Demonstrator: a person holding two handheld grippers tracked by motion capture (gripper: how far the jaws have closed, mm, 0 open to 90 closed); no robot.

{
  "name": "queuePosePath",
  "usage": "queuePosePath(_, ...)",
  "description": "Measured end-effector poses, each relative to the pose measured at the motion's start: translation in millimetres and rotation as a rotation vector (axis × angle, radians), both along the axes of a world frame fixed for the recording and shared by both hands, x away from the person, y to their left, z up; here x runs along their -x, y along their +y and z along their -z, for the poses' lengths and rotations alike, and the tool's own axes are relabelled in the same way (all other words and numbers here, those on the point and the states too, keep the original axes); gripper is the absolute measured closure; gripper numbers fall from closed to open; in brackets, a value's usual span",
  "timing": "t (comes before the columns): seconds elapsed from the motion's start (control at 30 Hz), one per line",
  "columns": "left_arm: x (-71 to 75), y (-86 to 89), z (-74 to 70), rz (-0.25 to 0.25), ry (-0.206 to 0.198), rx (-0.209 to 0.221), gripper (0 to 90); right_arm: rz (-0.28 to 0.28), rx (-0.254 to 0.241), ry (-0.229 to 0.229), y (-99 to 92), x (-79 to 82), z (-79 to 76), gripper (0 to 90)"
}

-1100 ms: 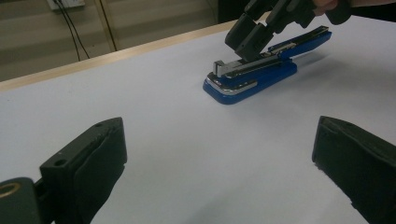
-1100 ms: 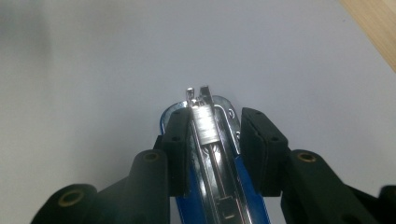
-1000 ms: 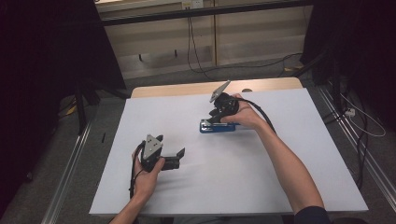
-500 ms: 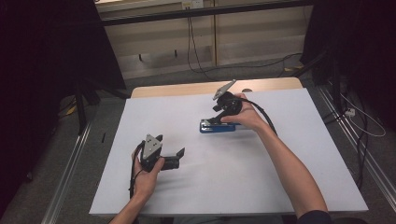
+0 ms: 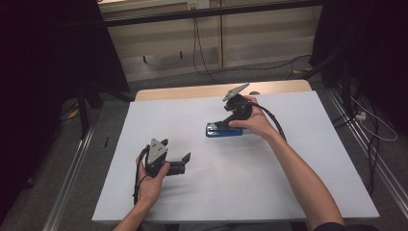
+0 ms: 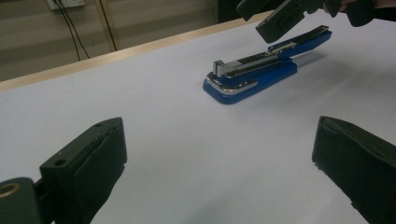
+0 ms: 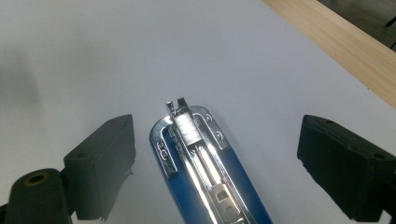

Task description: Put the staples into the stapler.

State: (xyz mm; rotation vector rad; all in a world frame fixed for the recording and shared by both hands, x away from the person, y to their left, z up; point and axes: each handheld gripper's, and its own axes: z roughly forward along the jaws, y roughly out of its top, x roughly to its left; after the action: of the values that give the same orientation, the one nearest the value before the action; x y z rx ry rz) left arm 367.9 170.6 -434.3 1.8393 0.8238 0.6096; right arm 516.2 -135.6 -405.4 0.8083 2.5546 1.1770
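A blue stapler with its metal staple channel showing lies flat on the white table top, right of centre. My right gripper hovers over its right end, pointing down and left. In the right gripper view the stapler runs up between the black jaws of this gripper. The jaws have just been opening and their pads stand clear of the stapler on both sides. My left gripper rests on the table at the near left, open and empty. In its own view it faces the stapler.
A strip of bare wood runs along the table's far edge. Beyond it are cables on the floor and dark curtains at both sides. A metal rail runs along the floor at the left.
The right hand has shifted very slightly over the stapler's right end. The stapler and the left gripper have kept their places.
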Motion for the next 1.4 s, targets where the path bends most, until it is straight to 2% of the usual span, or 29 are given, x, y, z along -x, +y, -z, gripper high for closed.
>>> queuePosePath(0.27, 0.1, -0.6, 0.4, -0.002, 0.003, -0.001, 3.2, 0.041, -0.022, -0.002, -6.7, 7.4, -3.6, 9.2)
queuePosePath(0.37, -0.3, -0.5, 0.6, 0.002, 0.005, -0.003, 3.2, 0.059, -0.048, 0.006, -10.1, 9.9, -3.8, 7.3)
queuePosePath(0.57, -0.3, -1.3, 0.9, 0.002, 0.007, -0.001, 3.2, 0.1, -0.079, -0.009, -15.6, 15.8, -3.2, 5.8)
queuePosePath(0.63, -0.3, -1.3, 0.9, 0.002, 0.007, -0.003, 3.2, 0.111, -0.066, -0.015, -16.6, 17.8, -3.0, 6.1)
queuePosePath(0.67, -0.3, -1.0, 0.7, 0.003, 0.005, -0.004, 3.2, 0.13, -0.052, -0.024, -16.5, 19.2, -2.9, 6.9)
queuePosePath(0.73, -0.3, -0.6, 0.6, 0.002, 0.004, -0.005, 3.2, 0.148, -0.058, -0.023, -17.7, 21.4, -2.3, 6.9)
queuePosePath(0.83, -0.8, -0.5, 1.1, -0.002, 0.009, -0.001, 3.2, 0.188, -0.069, -0.046, -20.6, 25.0, -1.8, 7.3)
queuePosePath(0.93, -0.6, -1.0, 1.4, -0.003, 0.011, 0.004, 3.2, 0.249, -0.098, -0.025, -25.9, 28.8, -0.1, 7.3)
queuePosePath(1.13, -1.3, -1.8, 2.0, 0.001, 0.016, -0.004, 3.1, 0.3, -0.108, -0.042, -37.0, 39.6, 4.0, 6.9)
queuePosePath(1.27, -0.7, -1.3, 1.2, -0.002, 0.011, -0.002, 3.2, 0.33, -0.139, -0.048, -45.9, 48.1, 4.0, 7.1)
queuePosePath(1.4, -0.3, -1.3, 0.9, -0.004, 0.007, 0.0, 3.1, 0.348, -0.134, -0.063, -53.1, 56.4, 5.2, 7.1)
